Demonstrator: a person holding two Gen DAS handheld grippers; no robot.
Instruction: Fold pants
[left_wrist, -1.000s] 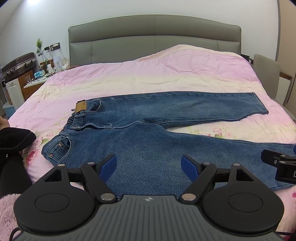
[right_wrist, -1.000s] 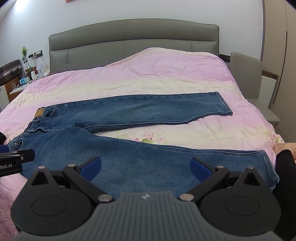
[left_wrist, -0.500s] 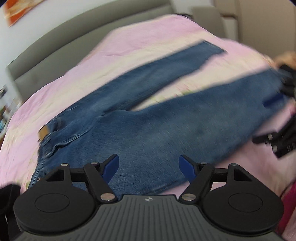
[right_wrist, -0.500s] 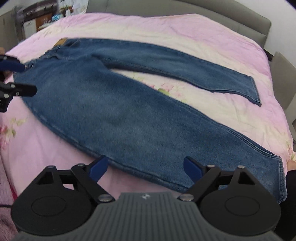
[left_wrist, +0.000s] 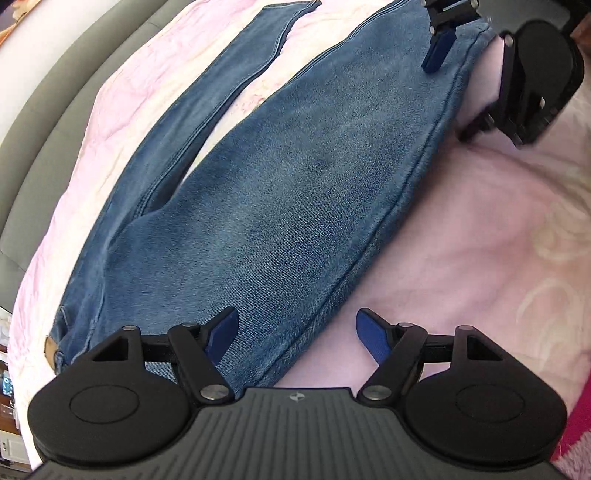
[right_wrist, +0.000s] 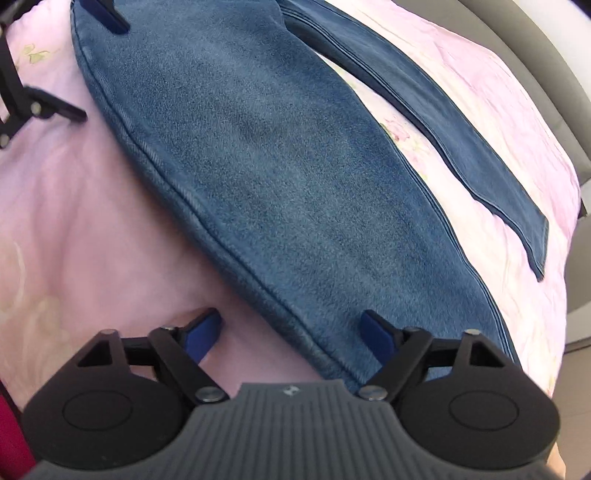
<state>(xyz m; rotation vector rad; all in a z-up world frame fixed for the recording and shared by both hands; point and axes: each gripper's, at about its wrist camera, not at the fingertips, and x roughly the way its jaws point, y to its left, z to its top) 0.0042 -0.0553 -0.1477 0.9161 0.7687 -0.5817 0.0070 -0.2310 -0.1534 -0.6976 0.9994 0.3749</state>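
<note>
Pink floral bedspread (left_wrist: 480, 229) lies under our blue denim pants (left_wrist: 295, 192), spread flat, legs parted in a narrow V. Our left claw (left_wrist: 295, 332) hangs wide open over the near leg's outer seam; our right claw (right_wrist: 291, 330) likewise gapes there. Only the left view shows the tan waistband patch (left_wrist: 50, 347); the right shows the far leg's hem (right_wrist: 539, 243).

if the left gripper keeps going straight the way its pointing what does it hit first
Most likely the near side seam of the jeans: the left gripper is open and straddles that edge, over the pink bedspread. Height above the cloth is unclear.
</note>
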